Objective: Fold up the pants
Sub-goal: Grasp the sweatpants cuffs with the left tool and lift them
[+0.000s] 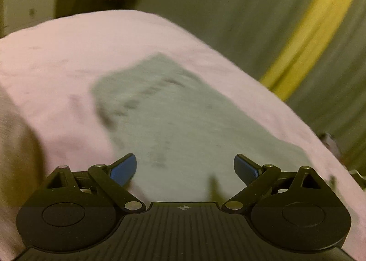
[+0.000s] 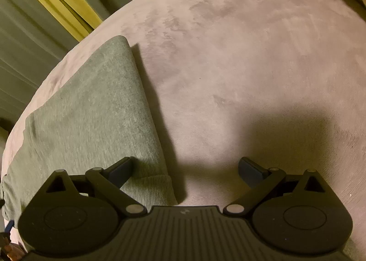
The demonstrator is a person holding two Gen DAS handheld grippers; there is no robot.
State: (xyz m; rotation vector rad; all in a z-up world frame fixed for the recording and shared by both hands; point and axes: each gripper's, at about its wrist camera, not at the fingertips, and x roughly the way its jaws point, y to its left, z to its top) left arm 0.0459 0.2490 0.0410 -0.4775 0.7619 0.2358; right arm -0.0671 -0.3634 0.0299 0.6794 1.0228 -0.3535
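- Your left claw stands wide, its blue-padded fingers well apart and gripping nothing.
- Between and ahead of those fingers lie the grey-green pants, flat on a pink blanket; the left-wrist view is blurred, so their creases cannot be read.
- Beyond the blanket's far edge, to the right of that claw, hangs a green curtain with a yellow stripe; far left, pale furniture shows only as a smear.
- Your right claw is also spread wide and empty.
- Its left finger sits over the pants, near their ribbed end; its right finger is over bare blanket.
- From that claw the pants run forward and to the left as a folded band, close to the blanket's left edge.
- The claw's shadow falls on the blanket just ahead of the right finger.
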